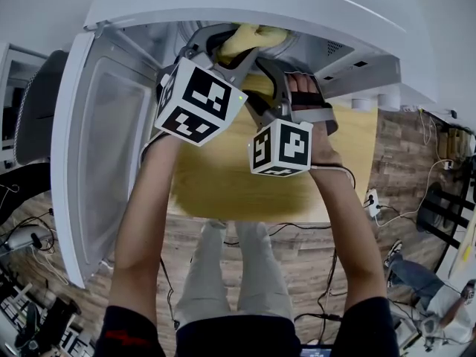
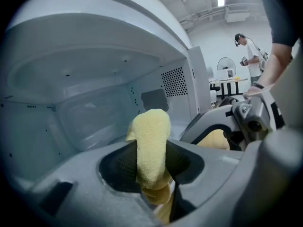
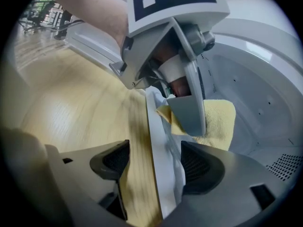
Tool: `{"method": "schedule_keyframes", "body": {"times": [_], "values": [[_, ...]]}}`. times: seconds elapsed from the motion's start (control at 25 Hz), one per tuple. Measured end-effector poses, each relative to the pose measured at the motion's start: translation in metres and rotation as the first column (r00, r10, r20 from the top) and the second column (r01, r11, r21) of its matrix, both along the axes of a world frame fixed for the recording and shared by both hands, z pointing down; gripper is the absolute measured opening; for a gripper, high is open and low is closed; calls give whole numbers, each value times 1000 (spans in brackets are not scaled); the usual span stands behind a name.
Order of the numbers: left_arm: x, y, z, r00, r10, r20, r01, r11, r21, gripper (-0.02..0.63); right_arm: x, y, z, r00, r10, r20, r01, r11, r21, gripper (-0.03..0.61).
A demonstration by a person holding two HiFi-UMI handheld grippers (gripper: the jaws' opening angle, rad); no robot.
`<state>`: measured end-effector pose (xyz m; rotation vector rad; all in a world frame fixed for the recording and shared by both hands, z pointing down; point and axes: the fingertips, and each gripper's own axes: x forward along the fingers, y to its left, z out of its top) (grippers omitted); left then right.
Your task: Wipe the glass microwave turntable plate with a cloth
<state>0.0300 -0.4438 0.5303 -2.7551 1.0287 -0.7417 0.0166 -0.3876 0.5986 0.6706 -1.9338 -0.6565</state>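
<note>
Turntable plate (image 2: 90,119) looks faint inside microwave (image 1: 245,6) cavity. Left gripper (image 2: 151,167) jaws clamped on yellow cloth (image 2: 150,131); right gripper (image 3: 151,162) jaws apart at the opening's edge. Press cloth flat, steady the rim.

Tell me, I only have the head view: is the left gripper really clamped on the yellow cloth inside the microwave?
Observer: Yes. The left gripper view shows the left gripper shut on the yellow cloth, with a fold standing up between its jaws.
Operator: And the right gripper?
Observer: The right gripper is open and holds nothing. In its own view, the white front edge of the microwave runs between its jaws.
</note>
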Motion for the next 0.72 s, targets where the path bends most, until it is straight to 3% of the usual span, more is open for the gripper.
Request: {"method": "schedule_keyframes", "body": {"times": [0.48,0.72], "values": [[-14,-9,15,996,-14,92,14,1000,4,135,-1,1,-1,1000,-12,15,12,1000,2,299],[-23,-13,16,994,-58,88,59,998,-5,137,0,1,-1,1000,-13,15,13,1000,3,299]]}}
